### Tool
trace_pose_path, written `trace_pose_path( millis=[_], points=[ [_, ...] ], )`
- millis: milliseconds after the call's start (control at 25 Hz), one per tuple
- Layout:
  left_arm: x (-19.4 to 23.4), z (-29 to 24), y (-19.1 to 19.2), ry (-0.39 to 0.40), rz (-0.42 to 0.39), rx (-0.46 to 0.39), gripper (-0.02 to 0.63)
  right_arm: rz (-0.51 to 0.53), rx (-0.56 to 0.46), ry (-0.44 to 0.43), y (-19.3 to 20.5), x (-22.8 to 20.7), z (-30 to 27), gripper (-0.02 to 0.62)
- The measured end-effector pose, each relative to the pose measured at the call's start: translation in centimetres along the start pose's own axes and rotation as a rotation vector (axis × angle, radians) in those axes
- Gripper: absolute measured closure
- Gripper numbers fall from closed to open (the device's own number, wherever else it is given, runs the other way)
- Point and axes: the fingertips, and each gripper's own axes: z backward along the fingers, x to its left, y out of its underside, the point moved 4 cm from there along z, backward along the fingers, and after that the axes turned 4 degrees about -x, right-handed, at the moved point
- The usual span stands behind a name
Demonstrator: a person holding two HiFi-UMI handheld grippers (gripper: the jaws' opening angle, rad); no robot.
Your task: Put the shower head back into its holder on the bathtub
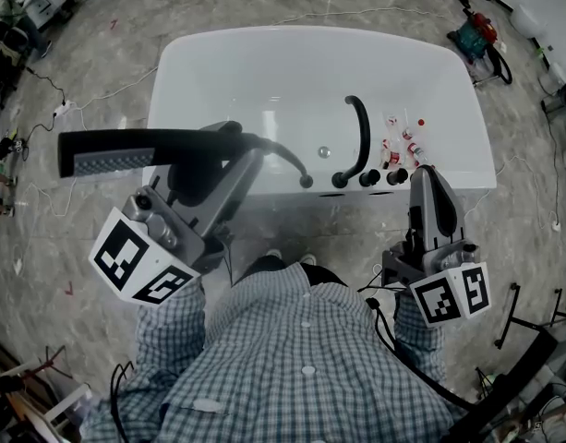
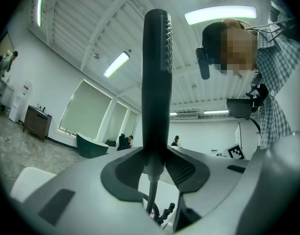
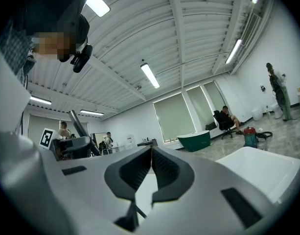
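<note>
Left gripper (image 1: 229,146), in the head view, holds the black shower head (image 1: 126,150) level over the white bathtub (image 1: 264,72)'s near-left rim; the right gripper (image 1: 428,181) hovers beside the knobs (image 1: 370,178). Left gripper view: jaws clamp the shower head (image 2: 156,82)'s handle. Right gripper view: jaws pressed together, nothing between.

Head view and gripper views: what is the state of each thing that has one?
Black long-handled shower head: held in the air, roughly level, hose attached.
Left hand-held gripper: shut on the shower head's handle.
Right hand-held gripper: shut, empty.
White bathtub: no water visible.
</note>
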Motion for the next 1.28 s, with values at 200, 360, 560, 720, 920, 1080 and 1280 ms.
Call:
trace_pose_path(
  millis=[200, 360, 560, 720, 920, 1080, 1280],
  points=[
    [0.0, -0.2, 0.2, -0.005, 0.001, 0.006, 0.466, 0.000, 0.005, -0.008, 0.0, -0.1, -0.1, 0.577],
    [0.0, -0.2, 0.2, -0.004, 0.009, 0.008, 0.466, 0.013, 0.013, -0.017, -0.1, 0.2, -0.1, 0.578],
    [0.3, -0.2, 0.7, -0.007, 0.010, 0.024, 0.466, 0.016, 0.025, -0.020, 0.3, 0.5, -0.3, 0.578],
    [0.5, -0.2, 1.0, -0.008, 0.015, 0.037, 0.466, 0.013, 0.035, -0.017, 0.5, 0.5, -0.4, 0.577],
    [0.4, -0.2, 1.0, -0.006, 0.016, 0.049, 0.466, 0.016, 0.050, -0.016, 0.7, 0.7, -0.5, 0.577],
    [0.5, -0.3, 0.9, 0.003, 0.018, 0.050, 0.466, 0.021, 0.068, -0.016, 1.2, 1.0, -0.8, 0.578],
    [0.2, -0.2, 1.7, 0.009, 0.026, 0.055, 0.466, 0.016, 0.081, -0.022, 2.1, 1.1, -0.6, 0.577]
  ],
)
